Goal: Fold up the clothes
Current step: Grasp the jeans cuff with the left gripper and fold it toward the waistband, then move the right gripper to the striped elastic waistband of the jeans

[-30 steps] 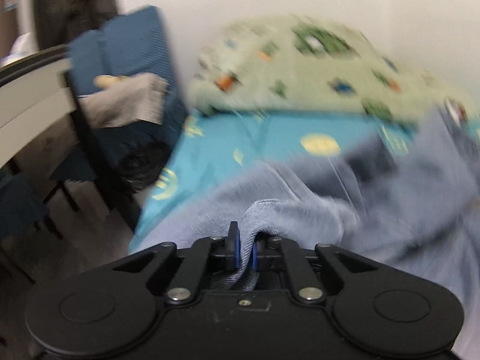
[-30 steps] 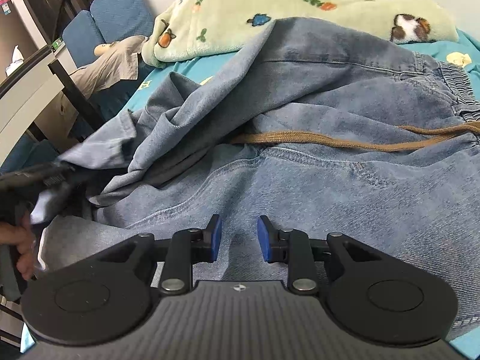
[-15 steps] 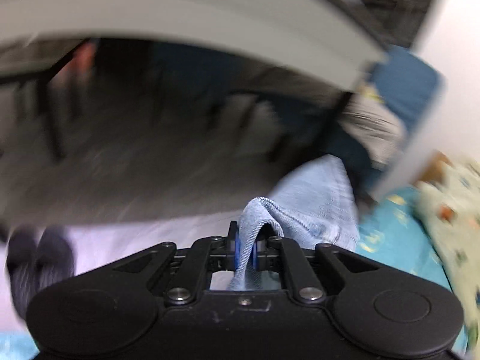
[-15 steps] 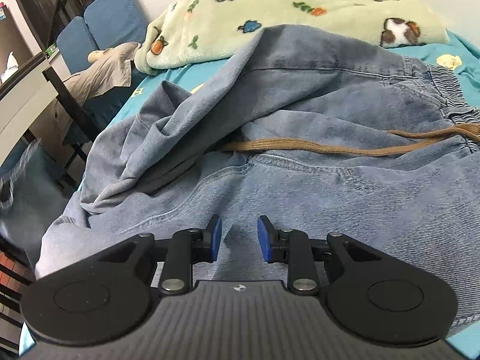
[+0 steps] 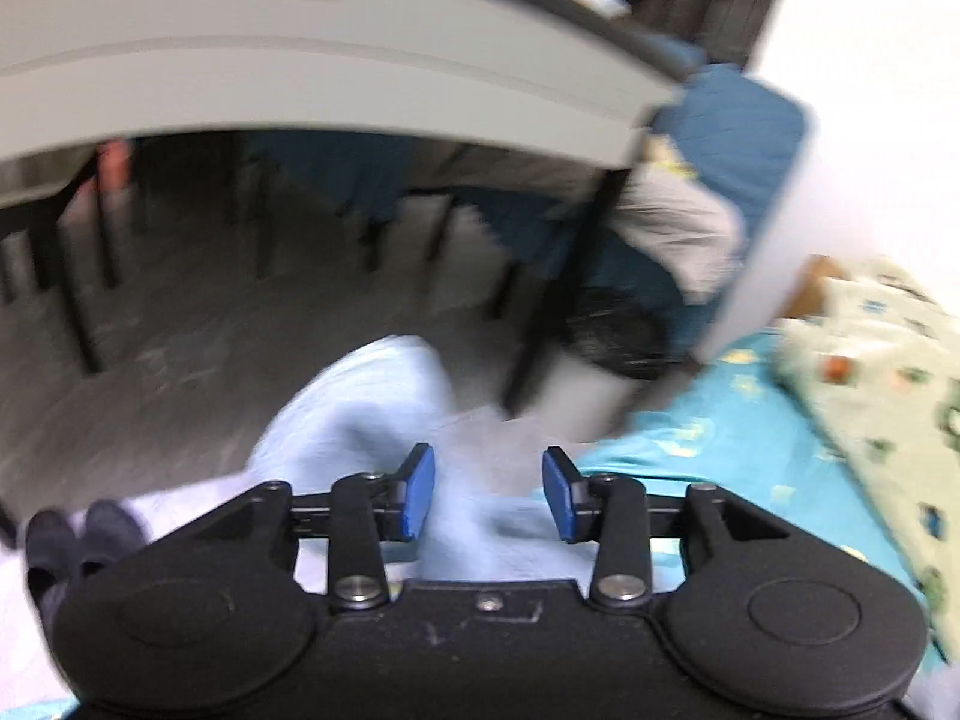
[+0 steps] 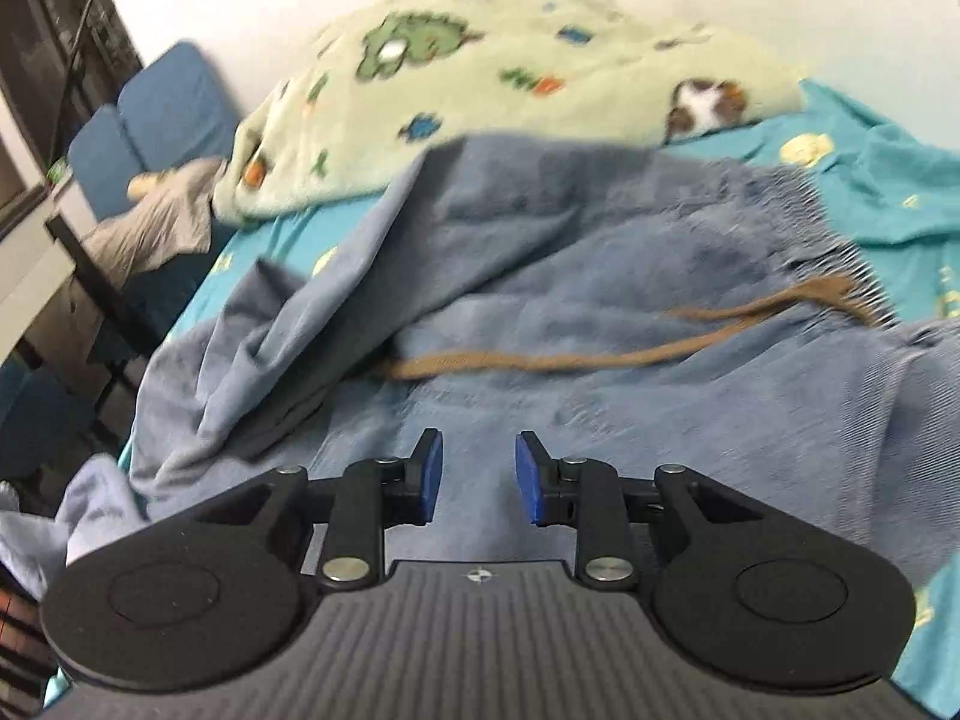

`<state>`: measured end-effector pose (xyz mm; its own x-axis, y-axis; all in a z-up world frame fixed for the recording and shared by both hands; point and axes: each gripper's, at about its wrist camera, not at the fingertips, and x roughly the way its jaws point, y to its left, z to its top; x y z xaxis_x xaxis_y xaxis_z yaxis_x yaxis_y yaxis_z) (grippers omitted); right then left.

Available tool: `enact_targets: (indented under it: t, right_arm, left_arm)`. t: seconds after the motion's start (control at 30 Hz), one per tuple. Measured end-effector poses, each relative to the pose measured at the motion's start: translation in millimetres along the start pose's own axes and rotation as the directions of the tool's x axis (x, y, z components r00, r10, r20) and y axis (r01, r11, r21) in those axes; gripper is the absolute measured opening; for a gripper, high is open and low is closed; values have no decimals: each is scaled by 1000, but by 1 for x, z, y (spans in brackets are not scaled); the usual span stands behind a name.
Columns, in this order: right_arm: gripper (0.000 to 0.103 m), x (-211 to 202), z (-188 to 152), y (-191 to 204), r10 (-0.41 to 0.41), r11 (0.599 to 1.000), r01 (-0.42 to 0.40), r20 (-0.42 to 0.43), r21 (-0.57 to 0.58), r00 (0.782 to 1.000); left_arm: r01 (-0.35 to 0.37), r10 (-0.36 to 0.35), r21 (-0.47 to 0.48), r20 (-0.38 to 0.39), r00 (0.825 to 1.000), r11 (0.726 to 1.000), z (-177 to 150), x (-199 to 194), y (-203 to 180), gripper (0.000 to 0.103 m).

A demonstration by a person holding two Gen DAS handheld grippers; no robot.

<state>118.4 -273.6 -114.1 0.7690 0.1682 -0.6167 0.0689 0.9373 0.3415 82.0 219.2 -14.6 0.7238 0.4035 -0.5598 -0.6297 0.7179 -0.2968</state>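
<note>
From my right wrist camera I see the jeans (image 6: 600, 276) spread in a rumpled heap across the teal bedsheet (image 6: 888, 180): faded blue denim, one leg folded loosely over the other at the left, an elastic gathered waistband at the right, and a brown drawstring (image 6: 600, 354) trailing across the middle. Behind them sits a pale green cartoon blanket (image 6: 480, 78). My right gripper (image 6: 479, 477) hangs just above the near part of the denim with its blue pads parted and nothing between them; the cloth fills the view directly ahead of the jaws.

On my left wrist camera the picture is blurred. A pale blue fold of the jeans (image 5: 372, 414) hangs off the bed edge, toward the grey floor (image 5: 180, 336), and runs beneath and ahead of my left gripper (image 5: 487, 492). Its jaws stand released and wide apart; the cloth shows in the gap between them, ungripped. A white-topped table (image 5: 300, 60) arches overhead.
</note>
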Motion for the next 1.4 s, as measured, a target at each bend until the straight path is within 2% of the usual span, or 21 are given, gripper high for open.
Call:
enact_targets:
  t: [0.1,0.17,0.27,0.33,0.43,0.47,0.53,0.57,0.6,0.63,0.7,0.77,0.87,0.97,1.1,1.2,1.27,1.4]
  right_arm:
    - [32,-18,4,-10,-27,999,26,64,20,998]
    - [33,-29,7,-19,-53,998,50,105,34,993]
    - [34,-44,11,-31,-109,993,102,169,52,980]
    - [37,-52,12,-39,-150,988,138,204,71,967]
    - [40,-60,11,-53,-219,973,195,233,122,948]
    - [40,-63,10,-56,-255,965,229,252,130,934]
    - [47,-68,8,-63,-333,942,299,298,155,895]
    - [61,-68,8,-68,-354,933,312,305,180,884]
    - [76,-67,8,-76,-360,927,304,295,219,885]
    - [79,-64,8,-84,-358,920,287,275,267,893]
    - [86,-55,6,-97,-353,905,265,236,334,906]
    - [97,-44,2,-103,-367,886,276,199,373,909]
    - [97,-26,-4,-116,-397,847,320,104,425,912]
    - [97,-19,-11,-130,-420,802,354,33,481,907]
    - [97,-21,-17,-136,-417,783,340,34,521,908]
    - [94,-30,-19,-142,-443,741,347,30,575,896]
    - [95,-34,-22,-146,-439,718,330,31,613,898]
    - [95,-34,-23,-144,-417,718,305,36,626,908]
  left_arm:
    - [102,-107,116,36,994,988,-14,-26,-37,48]
    - [161,-174,207,44,984,965,-31,-43,-62,50]
    - [260,-281,320,20,959,911,-64,-65,-97,54]
    - [346,-359,354,-31,933,869,-89,-77,-114,54]
    - [410,-411,414,-92,907,812,-126,-88,-139,54]
    - [420,-419,441,-107,902,793,-138,-91,-146,54]
    - [420,-412,505,-136,901,754,-159,-93,-158,54]
    - [416,-406,538,-145,902,733,-167,-94,-162,53]
    - [411,-402,566,-149,903,714,-173,-93,-164,54]
    - [411,-400,582,-155,903,702,-176,-91,-164,54]
    - [410,-389,586,-169,905,699,-180,-86,-164,54]
    - [399,-369,573,-174,913,716,-176,-77,-161,54]
    - [389,-353,547,-175,919,741,-173,-71,-159,54]
    - [384,-346,546,-177,921,745,-172,-71,-158,54]
    - [376,-339,561,-175,925,737,-175,-71,-160,54]
    - [371,-332,567,-176,927,736,-176,-70,-161,54]
    - [367,-325,571,-179,929,734,-177,-68,-161,54]
    - [360,-316,578,-179,932,733,-179,-66,-163,54]
